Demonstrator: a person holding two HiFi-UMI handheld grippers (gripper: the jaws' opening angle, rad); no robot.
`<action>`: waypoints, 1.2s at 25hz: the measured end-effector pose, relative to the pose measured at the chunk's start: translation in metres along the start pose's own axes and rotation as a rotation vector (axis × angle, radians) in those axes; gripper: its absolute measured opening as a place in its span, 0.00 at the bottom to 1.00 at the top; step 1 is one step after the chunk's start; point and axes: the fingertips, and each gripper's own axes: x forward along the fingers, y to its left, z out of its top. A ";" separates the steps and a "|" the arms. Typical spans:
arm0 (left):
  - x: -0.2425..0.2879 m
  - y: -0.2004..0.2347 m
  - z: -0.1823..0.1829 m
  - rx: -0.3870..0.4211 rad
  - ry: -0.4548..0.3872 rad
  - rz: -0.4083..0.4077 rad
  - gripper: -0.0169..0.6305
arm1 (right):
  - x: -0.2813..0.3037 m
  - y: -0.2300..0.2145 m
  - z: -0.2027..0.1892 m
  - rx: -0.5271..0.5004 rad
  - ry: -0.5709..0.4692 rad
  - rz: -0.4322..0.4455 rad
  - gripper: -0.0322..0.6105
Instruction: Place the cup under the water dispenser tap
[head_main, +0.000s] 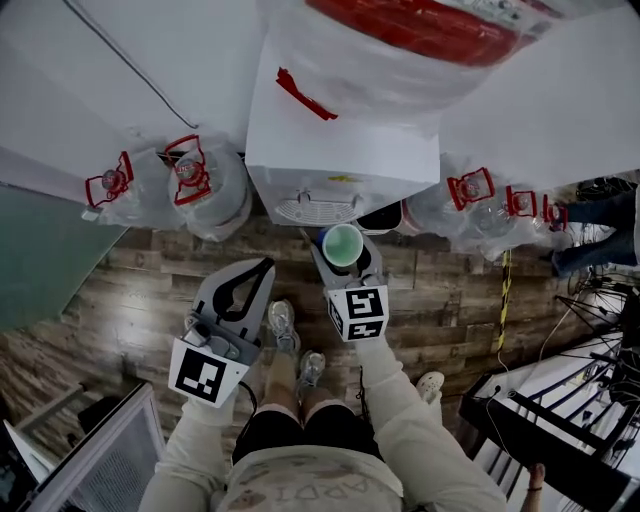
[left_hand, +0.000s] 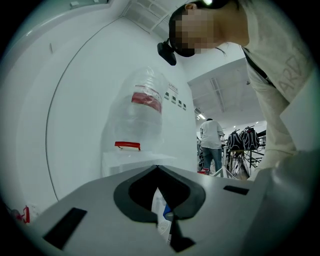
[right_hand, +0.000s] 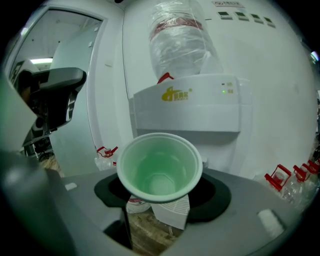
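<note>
I leave the left gripper (head_main: 240, 300) out of this step. Its fingers (head_main: 255, 285) are together with nothing between them, and it hangs over the wooden floor (head_main: 130, 290), left of the water dispenser (head_main: 340, 150), where it should stay well apart from the spare bottles (head_main: 200, 185).

The work is on the right. The right gripper (head_main: 343, 258) has its fingers (head_main: 322, 262) clamped on the green cup (head_main: 342, 243), which sits upright, mouth up and empty, just in front of the dispenser's drip tray (head_main: 318, 210) and not yet over it.

To do this well, I'd keep the cup level and bring it straight forward into the recess below the front panel. It should come in low enough that its rim clears whatever tap sits up there. The cup hides the tap in the right gripper view, so I can't place it exactly. I'd centre the cup over the tray grille, set its base down flat, and only then let go, because the cup looks light and thin-walled and could tip or cling to a finger.

In the head view the left forearm (head_main: 190, 450) reaches forward and slightly outward, with its gripper roughly level. The right forearm (head_main: 400, 400) reaches forward towards the dispenser's middle, with its gripper tilted somewhat downward. That puts the big water bottle (right_hand: 177, 40) directly above the cup in its view.
</note>
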 end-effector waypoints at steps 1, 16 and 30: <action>0.000 0.001 -0.004 -0.003 0.002 -0.002 0.03 | 0.005 0.001 -0.006 0.000 0.005 0.000 0.53; -0.008 0.002 -0.078 0.015 0.079 -0.016 0.03 | 0.069 -0.027 -0.086 -0.008 0.063 -0.048 0.53; -0.009 0.009 -0.113 0.020 0.102 -0.031 0.03 | 0.117 -0.058 -0.143 0.003 0.144 -0.125 0.53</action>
